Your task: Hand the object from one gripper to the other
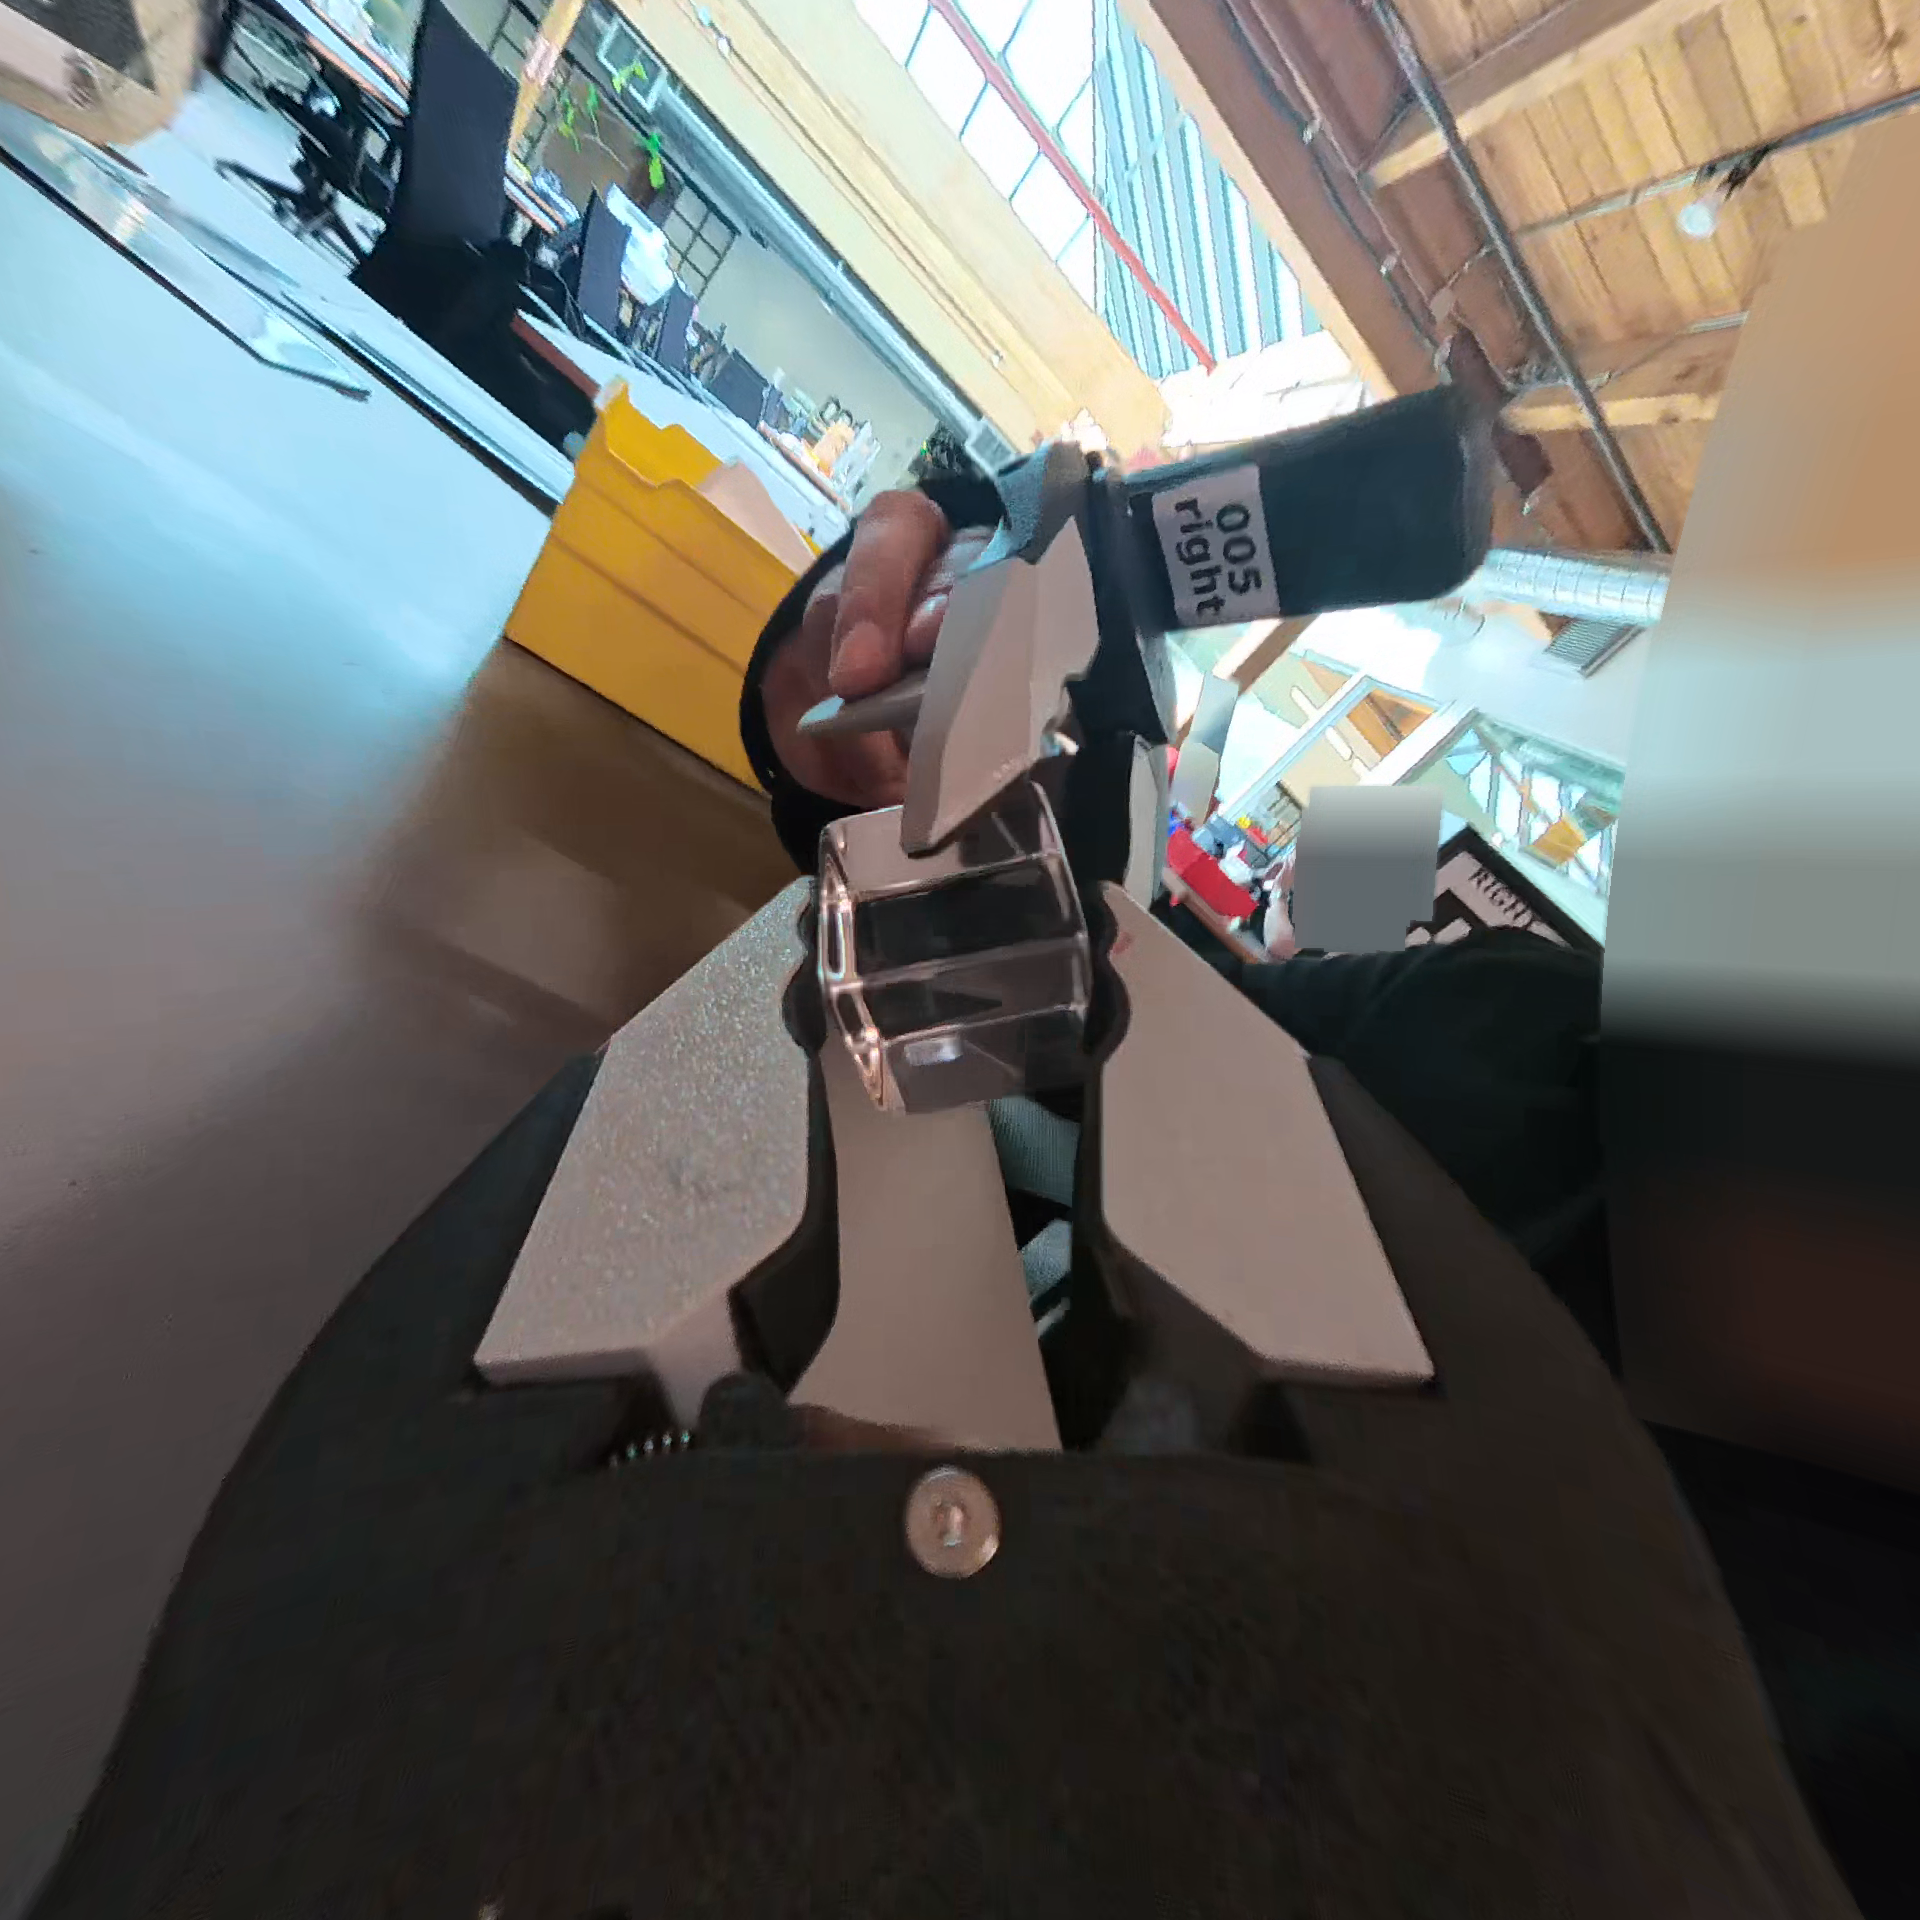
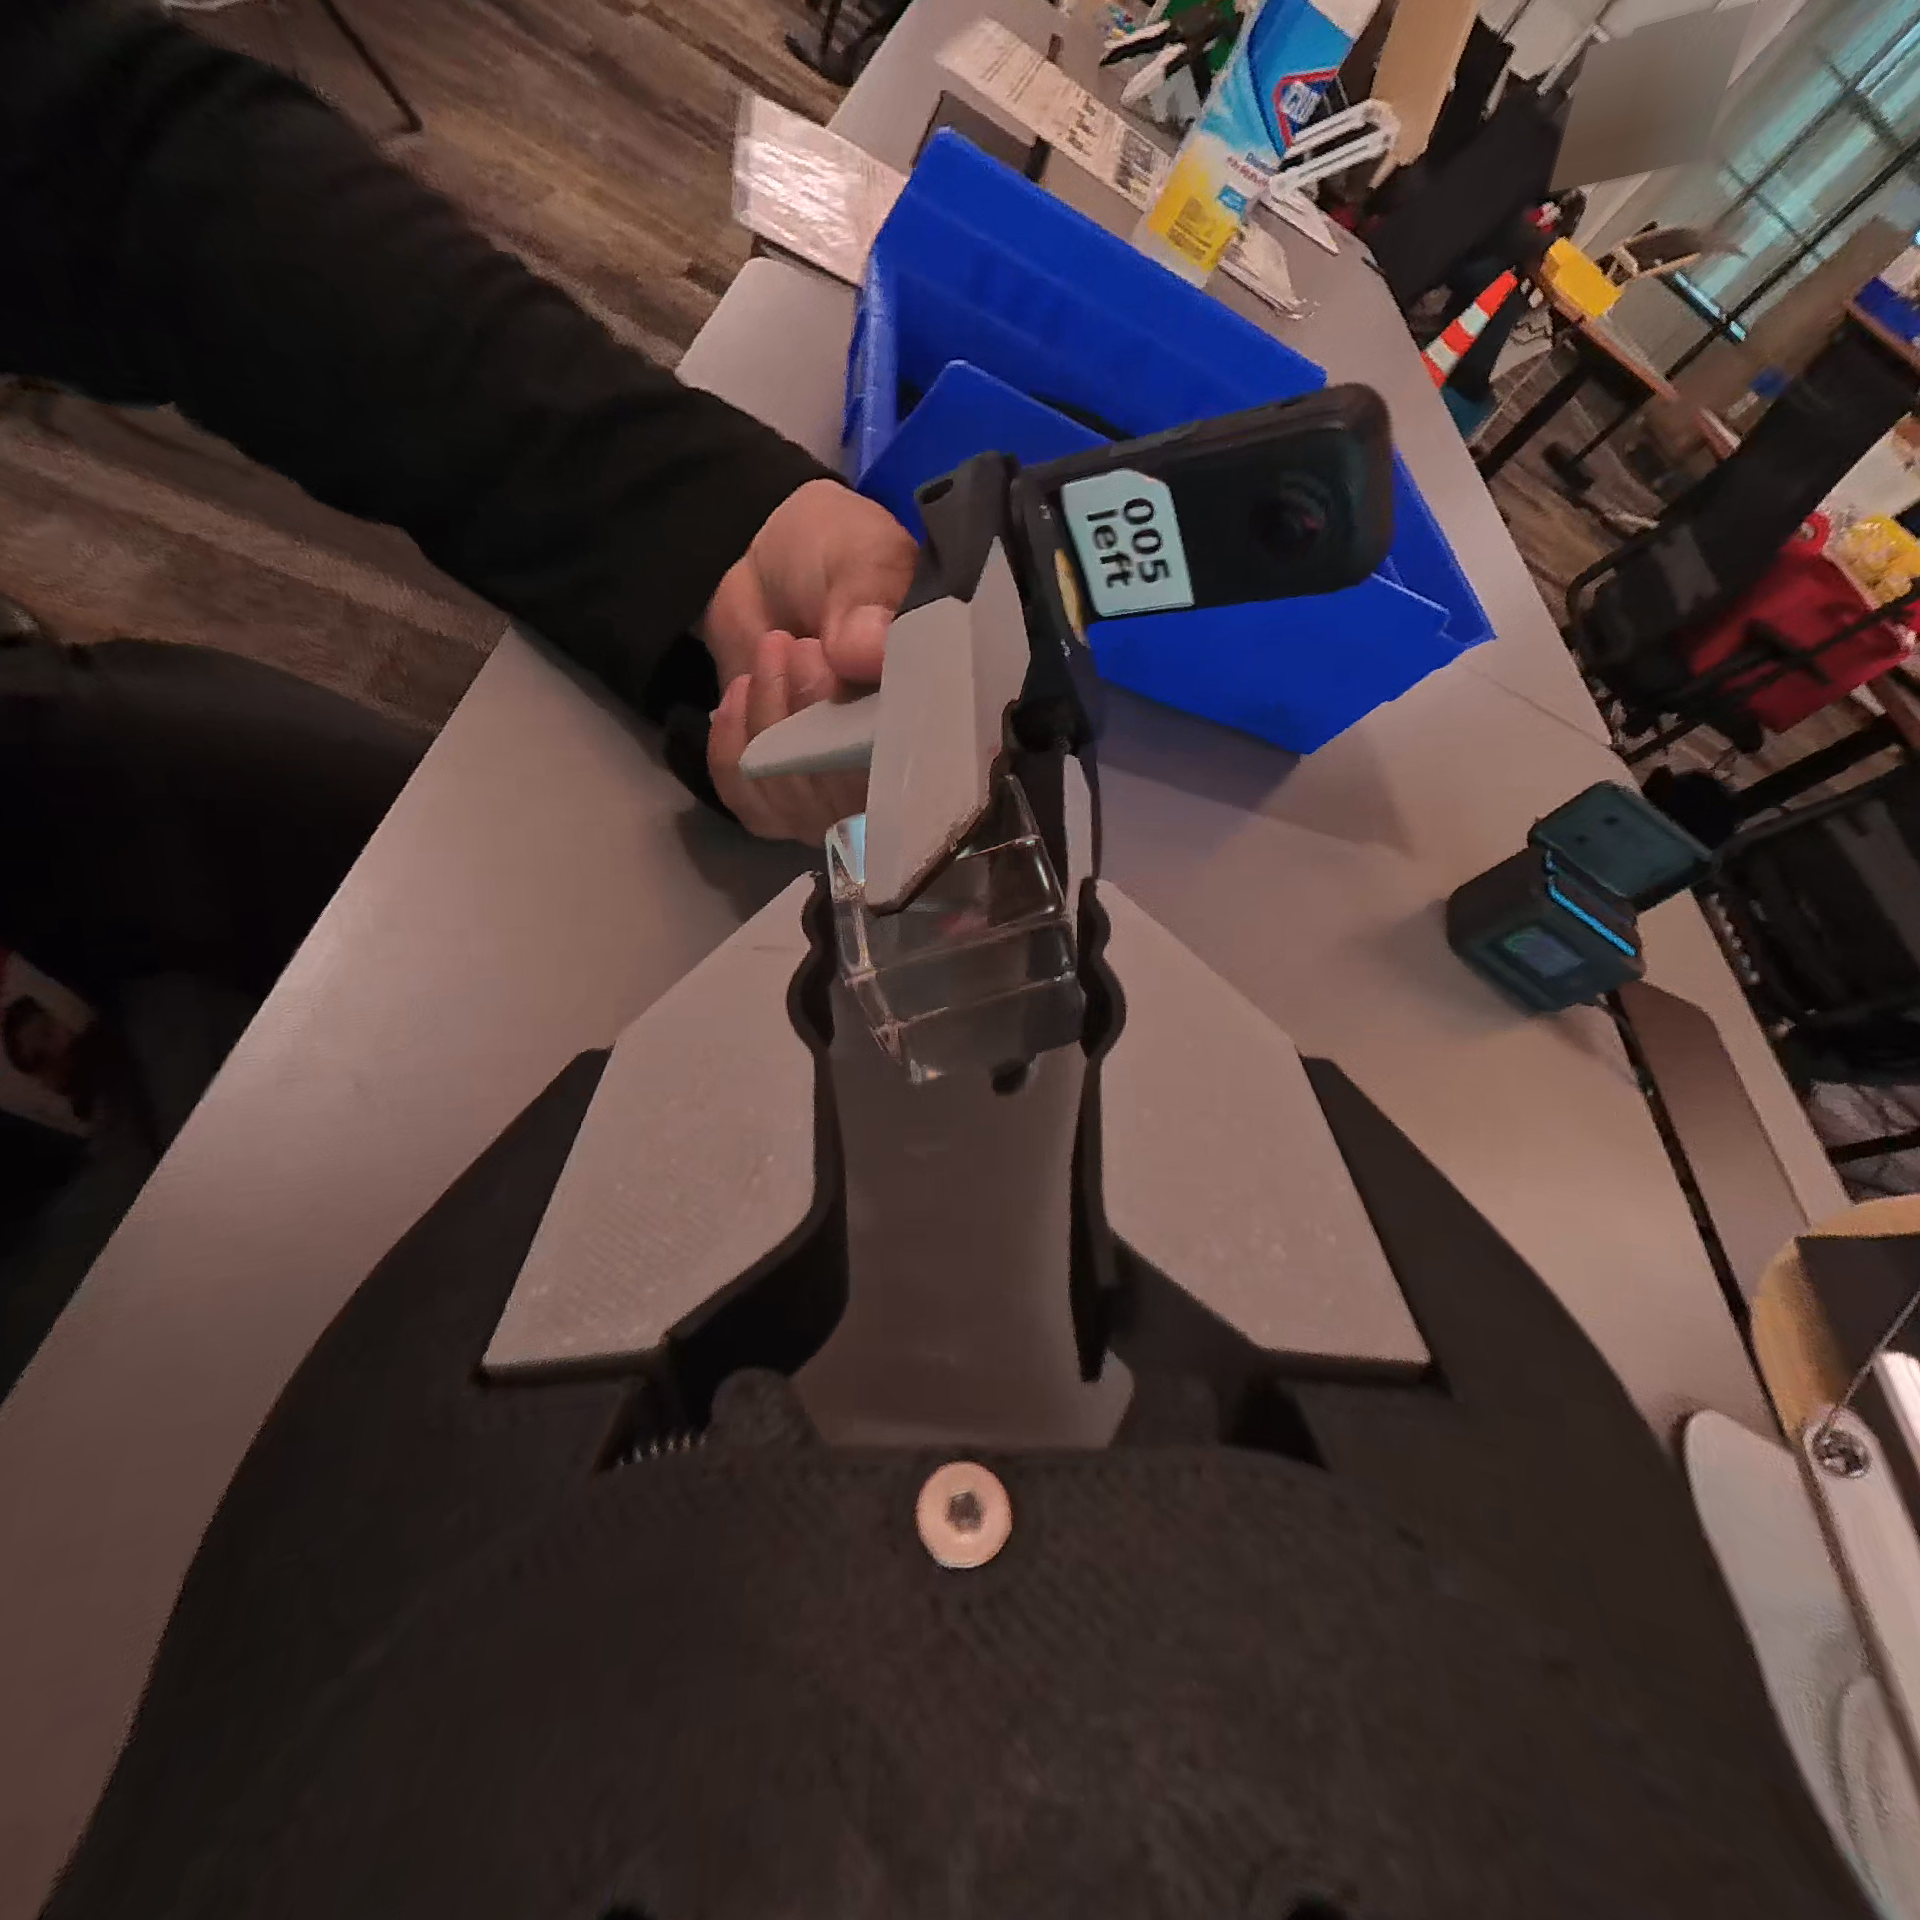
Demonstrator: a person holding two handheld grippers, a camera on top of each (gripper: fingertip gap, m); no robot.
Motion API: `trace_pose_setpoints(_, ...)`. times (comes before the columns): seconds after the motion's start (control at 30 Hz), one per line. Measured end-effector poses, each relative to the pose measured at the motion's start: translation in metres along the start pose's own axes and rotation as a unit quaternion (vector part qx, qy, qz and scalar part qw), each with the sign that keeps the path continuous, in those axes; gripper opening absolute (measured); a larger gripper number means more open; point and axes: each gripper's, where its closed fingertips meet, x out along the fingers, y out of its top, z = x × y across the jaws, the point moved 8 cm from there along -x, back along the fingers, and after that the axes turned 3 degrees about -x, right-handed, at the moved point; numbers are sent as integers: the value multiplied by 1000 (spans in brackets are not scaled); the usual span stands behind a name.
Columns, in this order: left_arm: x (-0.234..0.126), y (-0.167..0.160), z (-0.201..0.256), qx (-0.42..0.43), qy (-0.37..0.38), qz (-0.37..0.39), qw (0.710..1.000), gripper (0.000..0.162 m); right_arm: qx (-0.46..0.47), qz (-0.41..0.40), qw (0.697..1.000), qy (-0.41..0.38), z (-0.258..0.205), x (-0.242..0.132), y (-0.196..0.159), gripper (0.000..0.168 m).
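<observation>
Your left gripper (image 1: 951,987) and right gripper (image 2: 951,977) both have their fingers clamped on the clear block (image 1: 956,977), held in the air above the grey surface (image 2: 416,935), near the blue bin (image 2: 1143,416).

Clear block (image 2: 951,961) between grey, black-bodied tongs (image 2: 951,971). Grey worktop (image 2: 436,935), blue bins (image 2: 1091,343), black sleeve (image 2: 416,416); left view shows a yellow bin (image 1: 644,592) and brown floor (image 1: 582,769).
</observation>
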Motion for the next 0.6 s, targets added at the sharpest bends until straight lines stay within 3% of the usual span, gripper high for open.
trace_pose_setpoints(0.03, -1, 3, -1, -5, 2, 11, 1000, 48, 16, 3, 1000, -5, 4, 0, -1, 43)
trace_pose_setpoints(0.23, -12, 16, 1, 68, 66, 70, 993, 60, 166, 61, 984, 3, 28, 0, -13, 42)
trace_pose_setpoints(0.43, -37, 33, 13, 183, 141, 155, 961, 56, 357, 110, 927, 18, 56, -10, -43, 42)
trace_pose_setpoints(0.5, -36, 30, 13, 282, 230, 116, 924, 57, 417, 128, 899, 40, 60, -12, -52, 42)
trace_pose_setpoints(0.57, -28, 20, 10, 406, 327, 48, 852, 64, 467, 145, 869, 77, 62, -14, -59, 42)
trace_pose_setpoints(0.6, -24, 16, 7, 462, 369, 27, 806, 59, 486, 149, 856, 92, 62, -14, -62, 42)
